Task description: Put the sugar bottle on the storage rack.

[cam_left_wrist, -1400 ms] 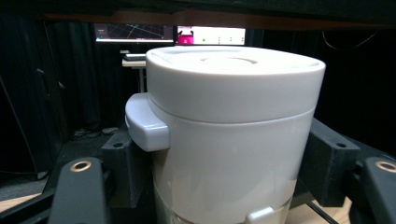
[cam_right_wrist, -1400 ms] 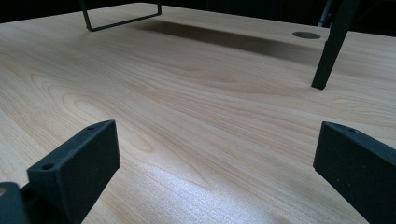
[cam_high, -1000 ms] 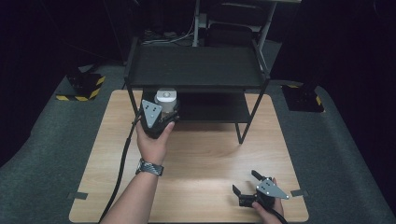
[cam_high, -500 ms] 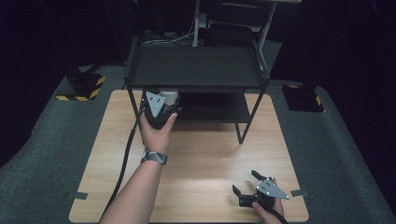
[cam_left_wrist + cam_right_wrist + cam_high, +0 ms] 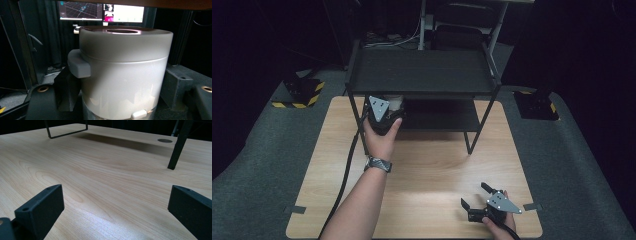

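Observation:
A white cylindrical container with a lid [image 5: 122, 72] sits between the two black jaws of my left gripper [image 5: 121, 100], which is shut on it. In the high view this gripper [image 5: 388, 111] is at the left front of the black two-level rack [image 5: 422, 70], and the container's top [image 5: 396, 101] is partly hidden under the upper shelf. Whether the container rests on the lower shelf [image 5: 442, 115] I cannot tell. My right gripper [image 5: 474, 196] lies low over the wooden table [image 5: 437, 165] near its front right corner. It [image 5: 115, 202] is open, with bare wood between the jaws.
The rack's legs [image 5: 178, 147] stand on the table [image 5: 100, 170] ahead of the right gripper. The left gripper's cable [image 5: 344, 175] trails along the table's left side. Monitors [image 5: 100, 11] glow behind the rack. Grey floor surrounds the table.
The left hand has carried the container forward, from in front of the rack to under its upper shelf. The right gripper has stayed where it was.

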A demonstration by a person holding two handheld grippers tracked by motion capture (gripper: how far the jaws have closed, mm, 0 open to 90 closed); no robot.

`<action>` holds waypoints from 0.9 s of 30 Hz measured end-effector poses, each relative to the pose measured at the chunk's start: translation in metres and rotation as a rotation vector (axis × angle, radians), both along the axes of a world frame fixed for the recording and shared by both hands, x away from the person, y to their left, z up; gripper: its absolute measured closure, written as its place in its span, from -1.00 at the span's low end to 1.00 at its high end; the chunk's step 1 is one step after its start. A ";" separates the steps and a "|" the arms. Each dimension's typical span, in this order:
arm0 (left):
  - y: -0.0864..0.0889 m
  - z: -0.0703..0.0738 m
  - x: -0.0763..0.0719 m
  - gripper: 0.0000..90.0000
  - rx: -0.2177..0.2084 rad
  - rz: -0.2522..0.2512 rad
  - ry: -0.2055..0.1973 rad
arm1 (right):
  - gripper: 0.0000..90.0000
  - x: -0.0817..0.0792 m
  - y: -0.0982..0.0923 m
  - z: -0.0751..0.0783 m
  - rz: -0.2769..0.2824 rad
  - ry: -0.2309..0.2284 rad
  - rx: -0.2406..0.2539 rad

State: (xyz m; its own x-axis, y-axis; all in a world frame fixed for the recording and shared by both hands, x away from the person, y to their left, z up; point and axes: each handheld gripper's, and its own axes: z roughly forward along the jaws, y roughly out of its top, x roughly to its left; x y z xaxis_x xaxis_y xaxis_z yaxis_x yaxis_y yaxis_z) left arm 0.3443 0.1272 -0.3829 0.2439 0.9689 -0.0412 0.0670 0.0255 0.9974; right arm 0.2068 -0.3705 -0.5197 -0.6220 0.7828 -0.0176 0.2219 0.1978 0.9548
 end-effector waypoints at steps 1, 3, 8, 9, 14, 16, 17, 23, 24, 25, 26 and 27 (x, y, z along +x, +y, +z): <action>0.000 0.001 0.000 -0.38 0.005 -0.003 0.001 | -1.00 0.000 0.000 0.000 0.000 0.000 0.000; 0.000 0.001 0.000 -0.38 0.008 -0.003 0.001 | -0.99 0.000 0.000 0.000 0.000 0.000 0.000; 0.000 0.001 -0.002 -0.45 -0.002 -0.002 -0.002 | -1.00 0.000 0.000 0.000 0.002 -0.001 -0.001; 0.000 0.001 -0.002 -0.57 -0.002 -0.002 -0.002 | -1.00 0.000 0.000 0.000 0.002 -0.001 -0.001; -0.002 0.002 -0.009 -0.87 -0.014 0.008 -0.006 | -0.99 0.000 0.000 0.000 0.002 -0.002 -0.003; 0.002 0.001 -0.015 -0.96 -0.009 -0.011 -0.009 | -0.99 0.000 0.001 0.000 0.001 -0.004 -0.006; 0.003 0.001 -0.018 -0.96 -0.007 -0.015 -0.009 | -1.00 0.000 0.001 0.000 0.001 -0.004 -0.007; 0.014 -0.006 -0.039 -0.99 0.004 -0.049 -0.042 | -0.99 0.000 0.002 0.001 0.000 -0.003 -0.012; 0.016 -0.009 -0.044 -0.99 0.004 -0.052 -0.050 | -1.00 0.000 0.002 0.001 0.000 -0.003 -0.013; 0.018 -0.010 -0.048 -0.99 0.005 -0.056 -0.049 | -0.99 0.000 0.002 0.001 -0.001 -0.002 -0.013; 0.020 -0.013 -0.053 -0.99 0.001 -0.061 -0.057 | -0.99 0.000 0.002 0.001 -0.001 -0.002 -0.013; 0.024 -0.018 -0.061 -0.99 -0.001 -0.068 -0.067 | -1.00 0.000 0.002 0.001 -0.002 -0.001 -0.015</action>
State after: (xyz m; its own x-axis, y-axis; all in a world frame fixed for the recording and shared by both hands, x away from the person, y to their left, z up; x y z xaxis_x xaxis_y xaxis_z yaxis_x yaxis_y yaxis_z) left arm 0.2833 0.1517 -0.4007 0.3116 0.9499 -0.0234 0.0014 0.0242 0.9997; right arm 0.2066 -0.3681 -0.5188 -0.6208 0.7834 -0.0300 0.2211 0.2117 0.9520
